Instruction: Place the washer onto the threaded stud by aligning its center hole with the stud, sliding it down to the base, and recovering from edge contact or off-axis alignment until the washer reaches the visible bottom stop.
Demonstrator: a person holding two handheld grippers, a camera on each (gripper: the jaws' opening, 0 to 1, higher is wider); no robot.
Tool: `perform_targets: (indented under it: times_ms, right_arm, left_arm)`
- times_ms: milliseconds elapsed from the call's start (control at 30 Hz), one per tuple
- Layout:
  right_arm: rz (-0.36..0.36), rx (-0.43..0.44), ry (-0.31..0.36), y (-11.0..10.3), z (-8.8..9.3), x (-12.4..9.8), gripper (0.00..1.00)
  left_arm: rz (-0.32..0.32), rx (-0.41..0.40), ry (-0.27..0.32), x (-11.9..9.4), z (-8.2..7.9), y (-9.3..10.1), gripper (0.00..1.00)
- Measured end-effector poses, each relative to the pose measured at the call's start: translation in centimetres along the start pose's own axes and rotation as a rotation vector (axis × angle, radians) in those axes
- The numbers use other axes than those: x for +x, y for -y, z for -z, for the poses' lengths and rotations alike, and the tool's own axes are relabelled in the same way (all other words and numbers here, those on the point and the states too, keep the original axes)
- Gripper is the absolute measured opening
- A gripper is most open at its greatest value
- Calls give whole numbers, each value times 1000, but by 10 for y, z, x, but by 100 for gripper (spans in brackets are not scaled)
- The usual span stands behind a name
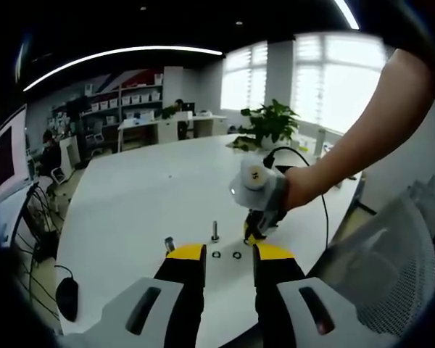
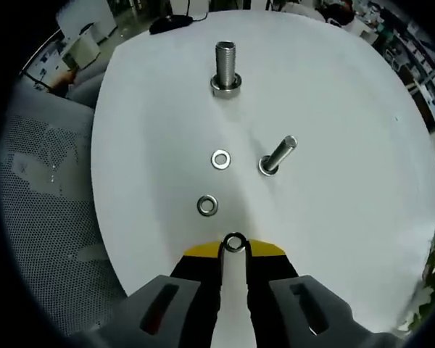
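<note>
A broad white table (image 2: 152,109) carries everything, its pale top running from a grey mesh chair (image 2: 43,196) at one edge toward a potted plant (image 1: 272,123) at the far edge; a person's bare forearm (image 1: 362,130) reaches in over the table's right edge, its hand wrapped round the right gripper (image 1: 257,230), which points down at the tabletop near the middle; the left gripper (image 1: 228,254) hangs above the near edge with its yellow-tipped jaws parted and nothing between them; in the right gripper view the right gripper (image 2: 235,248) has its jaws drawn close on a small washer (image 2: 235,242), pinched at the tips just above the surface; ahead of it toward the far edge stands a thick threaded stud (image 2: 225,67), upright on its hexagonal base; a slimmer bolt (image 2: 277,155) stands well apart from the stud, nearer the table's centre; two loose washers lie flat between them and the gripper, one (image 2: 220,159) just beside the bolt, the other (image 2: 207,205) nearer the jaws.
</note>
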State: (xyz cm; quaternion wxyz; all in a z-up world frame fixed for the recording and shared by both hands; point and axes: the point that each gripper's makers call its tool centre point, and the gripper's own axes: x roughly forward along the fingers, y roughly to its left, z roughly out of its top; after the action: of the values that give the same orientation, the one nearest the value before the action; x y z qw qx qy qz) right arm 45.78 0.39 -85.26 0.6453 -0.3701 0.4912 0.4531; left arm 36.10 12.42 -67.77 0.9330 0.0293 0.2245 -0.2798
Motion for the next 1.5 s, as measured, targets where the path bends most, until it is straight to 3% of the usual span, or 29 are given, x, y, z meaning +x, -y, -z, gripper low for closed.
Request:
perform_targets:
  times_ms: [333,633,1067,1500]
  right_arm:
    - [36,5,80,17,-37,-30,13]
    - [61,-19,111,24,-57,-40,13]
    - [71,-66,100,25,-75,-35,14]
    - [74,-68,67,31,-76,-25,14]
  left_arm:
    - [7,8,0,0,0,1,23]
    - [4,4,2,-1,0,1,23]
    - [11,8,8,-1,-2,3,23]
    - [6,7,17,-2,-3,2,23]
